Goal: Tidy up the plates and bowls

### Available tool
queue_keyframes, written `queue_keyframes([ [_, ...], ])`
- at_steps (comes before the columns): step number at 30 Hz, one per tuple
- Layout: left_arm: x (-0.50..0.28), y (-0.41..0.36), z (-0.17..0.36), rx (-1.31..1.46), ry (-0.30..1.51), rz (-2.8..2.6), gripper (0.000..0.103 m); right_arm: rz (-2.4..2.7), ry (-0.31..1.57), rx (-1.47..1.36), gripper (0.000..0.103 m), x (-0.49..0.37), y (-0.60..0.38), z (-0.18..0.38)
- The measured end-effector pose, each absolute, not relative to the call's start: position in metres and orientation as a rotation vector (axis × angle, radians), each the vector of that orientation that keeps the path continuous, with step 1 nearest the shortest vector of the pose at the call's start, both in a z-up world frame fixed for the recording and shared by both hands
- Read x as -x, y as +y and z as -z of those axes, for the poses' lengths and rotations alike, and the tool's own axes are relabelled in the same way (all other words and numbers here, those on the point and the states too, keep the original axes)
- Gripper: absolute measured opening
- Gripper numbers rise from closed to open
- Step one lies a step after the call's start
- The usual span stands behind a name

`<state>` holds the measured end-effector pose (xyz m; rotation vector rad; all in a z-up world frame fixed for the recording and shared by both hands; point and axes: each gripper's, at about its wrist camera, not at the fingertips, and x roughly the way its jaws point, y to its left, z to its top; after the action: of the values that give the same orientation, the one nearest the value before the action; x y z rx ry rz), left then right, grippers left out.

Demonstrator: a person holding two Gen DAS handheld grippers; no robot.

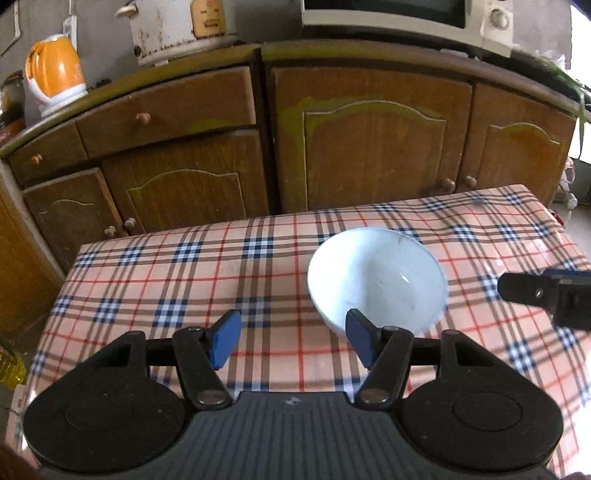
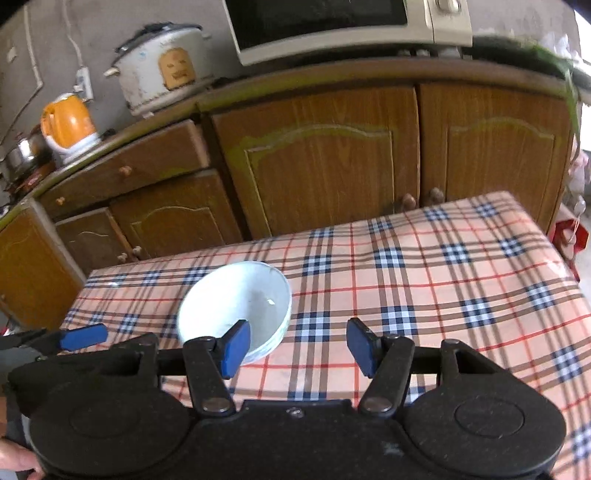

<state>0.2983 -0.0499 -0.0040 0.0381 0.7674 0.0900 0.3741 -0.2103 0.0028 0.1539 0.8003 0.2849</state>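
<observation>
A white bowl (image 1: pixel 376 278) stands upright and empty on the plaid tablecloth (image 1: pixel 184 273). My left gripper (image 1: pixel 293 339) is open and empty, just in front of the bowl and a little to its left; its right pad overlaps the bowl's near rim in view. In the right wrist view the same bowl (image 2: pixel 236 299) sits ahead and to the left of my right gripper (image 2: pixel 297 345), which is open and empty. The right gripper's tip shows at the right edge of the left wrist view (image 1: pixel 532 291). The left gripper's blue pad shows at the left of the right wrist view (image 2: pixel 83 338).
Brown wooden cabinets (image 1: pixel 369 140) stand behind the table. On the counter are an orange kettle (image 1: pixel 53 72), a rice cooker (image 1: pixel 181 27) and a microwave (image 1: pixel 402 16). The table's far edge (image 1: pixel 258 221) faces the cabinets.
</observation>
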Motion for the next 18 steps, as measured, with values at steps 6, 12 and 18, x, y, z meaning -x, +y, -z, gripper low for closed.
queue_keyframes([
  [6,-0.335,-0.044,0.028,-0.026,0.794,-0.074,0.064,-0.295,0.866,-0.172,0.071,-0.413,-0.196,0.032],
  [12,-0.359,-0.043,0.051,-0.025,0.810,-0.041,0.061,-0.281,0.916,-0.196,0.071,-0.442,-0.182,0.063],
  [18,-0.377,-0.038,0.063,-0.016,0.816,-0.021,0.052,-0.278,0.945,-0.206,0.069,-0.457,-0.171,0.084],
])
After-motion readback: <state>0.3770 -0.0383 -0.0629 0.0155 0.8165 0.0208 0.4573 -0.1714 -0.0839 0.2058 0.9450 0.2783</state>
